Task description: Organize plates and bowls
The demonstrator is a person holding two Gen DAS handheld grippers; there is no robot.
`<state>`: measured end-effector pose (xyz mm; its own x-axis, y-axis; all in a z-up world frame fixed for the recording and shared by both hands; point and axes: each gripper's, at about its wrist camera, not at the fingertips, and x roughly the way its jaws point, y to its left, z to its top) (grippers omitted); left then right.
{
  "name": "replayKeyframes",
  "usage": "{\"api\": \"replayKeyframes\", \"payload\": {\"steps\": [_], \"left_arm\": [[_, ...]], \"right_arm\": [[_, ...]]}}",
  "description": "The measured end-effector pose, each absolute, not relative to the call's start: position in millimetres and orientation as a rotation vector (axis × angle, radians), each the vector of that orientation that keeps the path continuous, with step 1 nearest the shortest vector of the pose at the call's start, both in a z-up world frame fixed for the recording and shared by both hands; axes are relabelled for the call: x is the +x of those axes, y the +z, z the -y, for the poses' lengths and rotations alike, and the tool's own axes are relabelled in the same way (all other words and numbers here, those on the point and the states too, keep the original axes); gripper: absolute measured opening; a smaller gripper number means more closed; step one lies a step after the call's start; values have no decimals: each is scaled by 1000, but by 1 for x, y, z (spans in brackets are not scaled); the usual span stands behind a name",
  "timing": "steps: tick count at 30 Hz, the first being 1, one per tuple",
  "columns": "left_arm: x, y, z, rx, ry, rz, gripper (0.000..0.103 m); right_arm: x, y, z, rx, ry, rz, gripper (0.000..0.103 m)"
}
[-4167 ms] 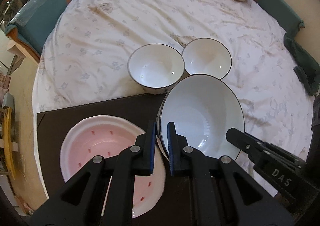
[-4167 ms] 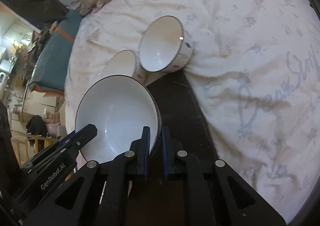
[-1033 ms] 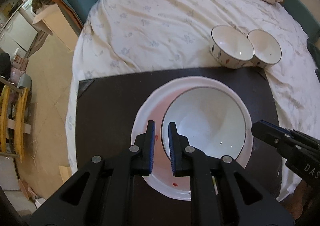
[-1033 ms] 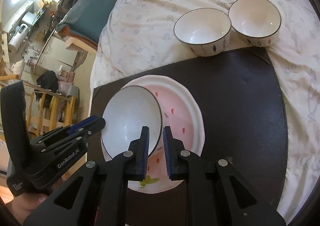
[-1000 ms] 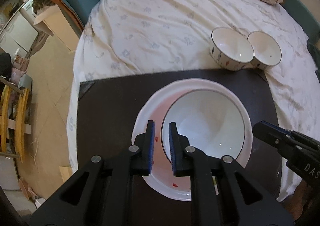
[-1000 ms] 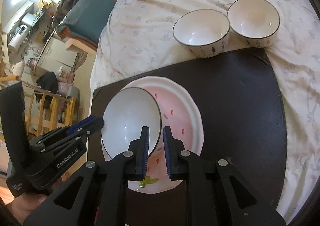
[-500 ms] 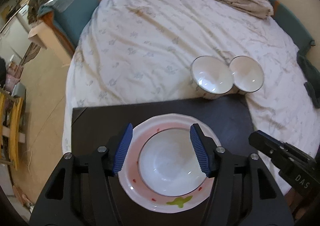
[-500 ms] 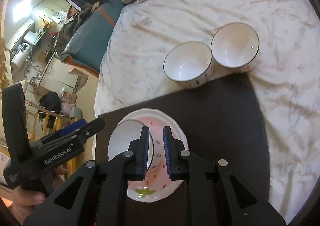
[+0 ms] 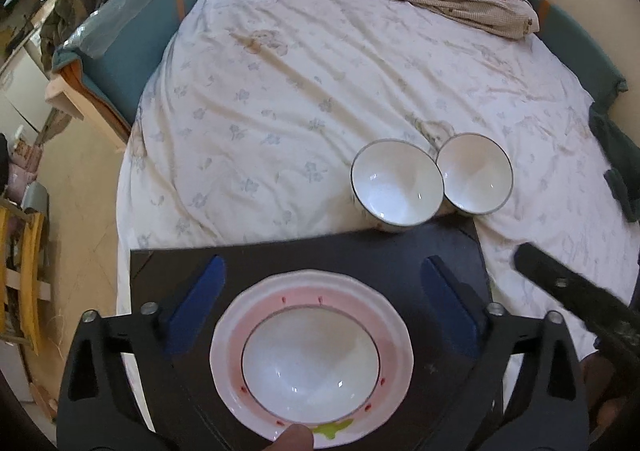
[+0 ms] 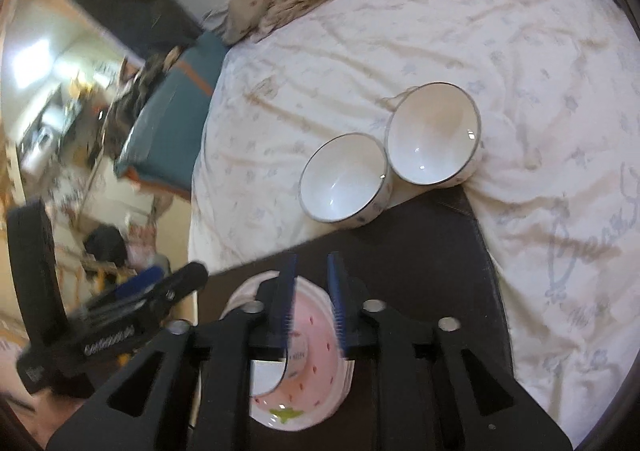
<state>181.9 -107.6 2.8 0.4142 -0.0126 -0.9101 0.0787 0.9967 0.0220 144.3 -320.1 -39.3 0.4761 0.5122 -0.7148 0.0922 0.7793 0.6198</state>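
Left wrist view: left tool [image 9: 320,283] released, jaws just widened, above large bowl [image 9: 310,355]; right tool's [image 10: 312,283] lettering blurs unreadable.

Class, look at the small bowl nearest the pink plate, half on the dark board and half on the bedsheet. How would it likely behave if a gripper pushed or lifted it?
The small bowl looks glazed ceramic: probably rigid, slippery at the rim and breakable. Straddling the dark board and the soft bedsheet, it may tip when pushed. It appears to touch its twin bowl, so a push would likely nudge both.
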Motion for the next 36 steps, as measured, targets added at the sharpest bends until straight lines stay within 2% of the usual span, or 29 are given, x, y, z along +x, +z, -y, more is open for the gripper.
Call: {"api": "replayKeyframes", "payload": {"steps": [1, 2, 15, 18, 20, 24, 27, 29, 33, 36], "left_arm": [[185, 2, 110, 72, -51, -1140, 100], [188, 1, 112, 76, -47, -1144, 100], [242, -25, 141, 76, -59, -1251, 100], [258, -39, 143, 58, -35, -1290, 100], [269, -52, 142, 28, -33, -1325, 99], [287, -76, 144, 16, -20, -1365, 91], [296, -88, 142, 3, -10, -1379, 83], [301, -99, 142, -3, -3, -1399, 69], [308, -116, 143, -27, -41, -1445, 52], [310, -128, 148, -20, -75, -1473, 47]], "right_arm": [[147, -41, 326, 671, 265, -1059, 66], [149, -43, 330, 688, 246, -1049, 79], [165, -81, 383, 891, 56, -1096, 79], [173, -98, 381, 927, 71, -1143, 72], [181, -110, 377, 979, 110, -1164, 61], [199, -124, 366, 989, 132, -1204, 55], [214, -133, 354, 983, 145, -1236, 49], [223, -137, 344, 948, 151, -1256, 43], [236, -155, 330, 919, 140, -1307, 37], [241, -164, 323, 910, 143, -1323, 37]]}}
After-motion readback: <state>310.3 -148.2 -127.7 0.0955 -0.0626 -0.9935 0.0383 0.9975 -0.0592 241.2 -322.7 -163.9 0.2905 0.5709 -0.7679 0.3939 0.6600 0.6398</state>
